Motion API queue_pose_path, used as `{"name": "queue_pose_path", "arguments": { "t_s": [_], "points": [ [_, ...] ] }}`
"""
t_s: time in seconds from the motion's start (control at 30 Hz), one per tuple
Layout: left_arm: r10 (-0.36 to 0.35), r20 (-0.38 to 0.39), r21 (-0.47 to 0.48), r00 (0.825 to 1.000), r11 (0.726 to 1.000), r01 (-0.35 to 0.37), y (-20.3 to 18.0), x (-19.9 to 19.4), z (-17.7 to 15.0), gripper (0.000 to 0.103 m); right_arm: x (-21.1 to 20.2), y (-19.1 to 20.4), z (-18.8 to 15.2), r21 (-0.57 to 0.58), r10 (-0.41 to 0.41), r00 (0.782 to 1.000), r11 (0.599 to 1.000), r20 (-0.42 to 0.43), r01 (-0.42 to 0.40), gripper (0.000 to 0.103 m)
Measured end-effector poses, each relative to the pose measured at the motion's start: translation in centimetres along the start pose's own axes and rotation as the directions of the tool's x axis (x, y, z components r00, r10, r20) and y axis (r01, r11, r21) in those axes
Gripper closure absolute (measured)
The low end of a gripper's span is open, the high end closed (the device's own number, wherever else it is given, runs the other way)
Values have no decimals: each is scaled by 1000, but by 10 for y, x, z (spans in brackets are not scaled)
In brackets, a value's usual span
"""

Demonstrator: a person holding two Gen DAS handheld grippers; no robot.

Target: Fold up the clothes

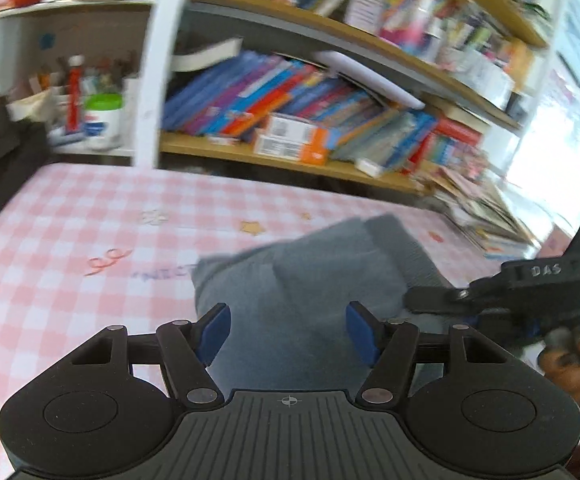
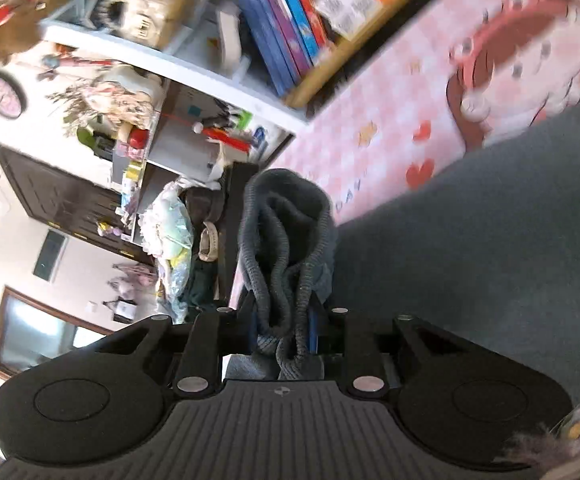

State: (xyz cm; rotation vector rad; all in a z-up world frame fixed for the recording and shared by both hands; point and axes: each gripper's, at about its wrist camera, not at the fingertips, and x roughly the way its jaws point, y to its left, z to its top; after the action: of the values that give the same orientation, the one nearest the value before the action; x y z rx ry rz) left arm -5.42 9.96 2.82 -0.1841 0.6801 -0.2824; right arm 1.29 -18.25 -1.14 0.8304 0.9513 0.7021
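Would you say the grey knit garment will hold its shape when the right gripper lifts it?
Probably not: the grey garment bunches into soft ribbed folds between the right gripper pads, so it looks floppy. It slumps in rounded heaps on the checked table cover, suggesting it will drape rather than slide.

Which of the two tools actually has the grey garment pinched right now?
The right tool: its blue pads are closed on a bunched ribbed edge of the grey garment. The left tool hovers over the cloth with pads apart, gripping nothing.
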Motion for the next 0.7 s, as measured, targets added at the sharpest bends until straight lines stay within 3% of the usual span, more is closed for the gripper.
{"name": "queue_pose_path", "arguments": {
  "t_s": [0.13,0.2,0.33,0.5,0.57,0.63,0.7],
  "points": [
    [-28,-132,37,991,999,34,-4,23,-6,40,4,-41,-9,152,-194,980,968,-45,199,80],
    [-26,-177,54,984,998,36,-6,31,-9,40,9,-51,-14,190,-228,972,954,-51,234,72],
    [-21,-123,87,992,996,32,-11,22,-7,40,-1,-34,-15,110,-274,961,957,22,270,55],
    [-77,-33,148,997,986,81,-22,7,-2,41,-18,-11,-16,-27,-325,930,942,171,334,58],
    [-111,-57,183,992,976,120,-28,9,-2,59,-22,0,-14,-115,-307,927,935,218,336,67],
    [-127,-115,223,985,963,150,-35,14,-5,82,-21,9,-16,-213,-245,944,932,223,292,78],
    [-117,-183,258,976,952,162,-41,21,-11,87,-14,15,-16,-285,-219,956,920,194,269,85]
  ]
}}
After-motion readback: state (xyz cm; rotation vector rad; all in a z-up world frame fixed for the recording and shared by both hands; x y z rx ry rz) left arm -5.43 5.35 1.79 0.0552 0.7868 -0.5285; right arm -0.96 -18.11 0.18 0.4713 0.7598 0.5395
